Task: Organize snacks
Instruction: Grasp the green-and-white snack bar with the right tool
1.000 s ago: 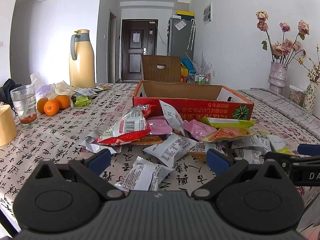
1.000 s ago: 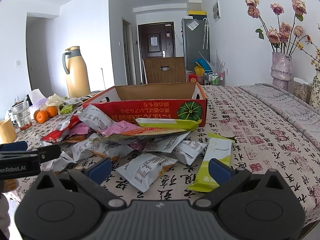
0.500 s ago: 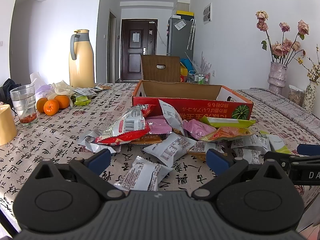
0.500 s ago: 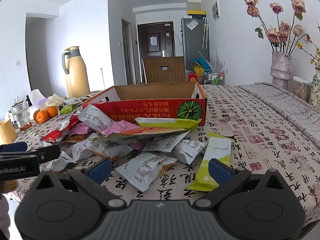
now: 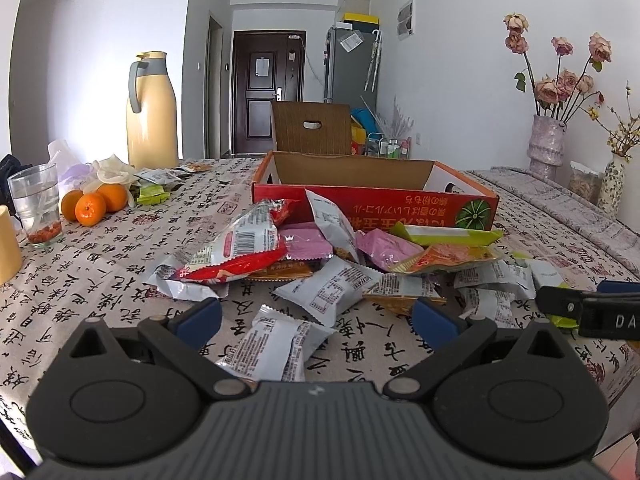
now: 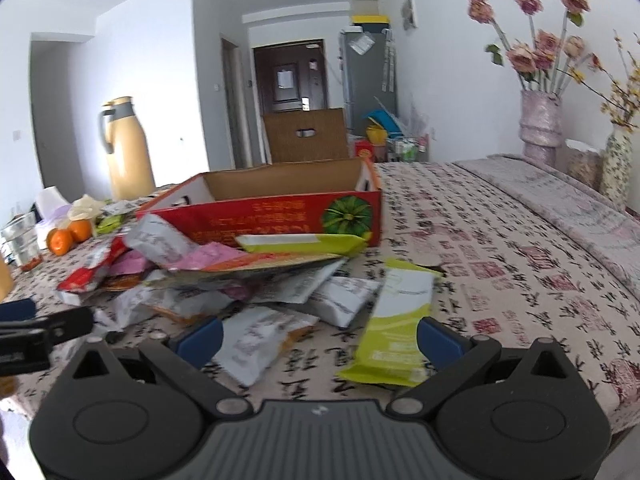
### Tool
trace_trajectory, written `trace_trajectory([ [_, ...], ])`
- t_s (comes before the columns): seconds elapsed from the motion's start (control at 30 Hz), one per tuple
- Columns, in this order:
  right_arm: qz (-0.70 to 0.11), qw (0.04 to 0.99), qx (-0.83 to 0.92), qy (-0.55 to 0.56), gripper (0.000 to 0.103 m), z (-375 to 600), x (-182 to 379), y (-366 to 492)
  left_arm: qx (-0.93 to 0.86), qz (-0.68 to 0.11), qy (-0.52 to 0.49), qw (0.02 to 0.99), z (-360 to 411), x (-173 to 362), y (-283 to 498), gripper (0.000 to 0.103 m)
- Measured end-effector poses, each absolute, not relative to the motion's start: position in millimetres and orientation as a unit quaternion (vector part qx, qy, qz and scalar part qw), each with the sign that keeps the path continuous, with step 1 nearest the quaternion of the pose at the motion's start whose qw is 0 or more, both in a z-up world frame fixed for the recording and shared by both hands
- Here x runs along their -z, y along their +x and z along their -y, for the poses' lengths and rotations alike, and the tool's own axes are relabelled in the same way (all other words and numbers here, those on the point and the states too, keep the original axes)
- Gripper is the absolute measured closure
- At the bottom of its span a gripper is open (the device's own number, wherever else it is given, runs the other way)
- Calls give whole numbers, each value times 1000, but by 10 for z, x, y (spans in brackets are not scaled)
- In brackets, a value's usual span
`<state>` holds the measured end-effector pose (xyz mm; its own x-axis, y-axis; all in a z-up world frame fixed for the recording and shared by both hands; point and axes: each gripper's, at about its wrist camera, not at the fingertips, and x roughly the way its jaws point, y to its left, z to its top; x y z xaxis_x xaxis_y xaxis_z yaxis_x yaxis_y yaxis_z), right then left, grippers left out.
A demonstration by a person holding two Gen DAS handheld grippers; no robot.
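In the left wrist view the left gripper (image 5: 316, 316) hangs with its jaws spread wide and nothing between them, above a white packet (image 5: 276, 346) that lies apart from the pile (image 5: 332, 256) of snacks. The pile sits on the table (image 5: 100, 276) just in front of the box (image 5: 374, 200), a low red carton, open on top and showing only bare cardboard inside. Counted here: one red-and-silver bag (image 5: 236, 252), two pink packets, one orange pouch (image 5: 448, 256), one long green bar (image 5: 448, 234) leaning against the box, and at least six white packets, some half buried. Left of the box stand one flask (image 5: 152, 112), three oranges (image 5: 94, 206) and one glass (image 5: 38, 204); right of the box are two vases, the taller (image 5: 546, 146) holding dried roses. The right gripper (image 5: 588, 308) pokes in at the right edge. The right wrist view is blurred. The right gripper (image 6: 318, 340) is also wide open and empty, with a second green bar (image 6: 396, 320) lying flat near its right fingertip (image 6: 438, 342), right of the pile and in front of the box's right corner; the left view shows only slivers of it. The left gripper (image 6: 40, 330) shows at the left edge, its jaws out of sight there. This view makes out only two oranges.
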<state>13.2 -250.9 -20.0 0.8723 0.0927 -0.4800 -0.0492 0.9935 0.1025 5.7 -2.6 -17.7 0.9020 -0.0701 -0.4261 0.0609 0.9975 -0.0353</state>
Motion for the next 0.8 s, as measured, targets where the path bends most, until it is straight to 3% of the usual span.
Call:
trace_trajectory([
  [0.1,-257,965,-14,44,5,2618,225,223,30,-223,-13,974,3,181,101,0],
  [0.23,-281,959,4,44,22,2743,289,429,29,-225,-17,974,-19,187,163,0],
  [0.53,-330,943,21,24,48,2819,399,814,27,-232,-14,972,-4,225,274,0],
  [0.8,-339,940,20,12,51,2912,435,921,23,-239,-17,971,-21,261,334,0],
])
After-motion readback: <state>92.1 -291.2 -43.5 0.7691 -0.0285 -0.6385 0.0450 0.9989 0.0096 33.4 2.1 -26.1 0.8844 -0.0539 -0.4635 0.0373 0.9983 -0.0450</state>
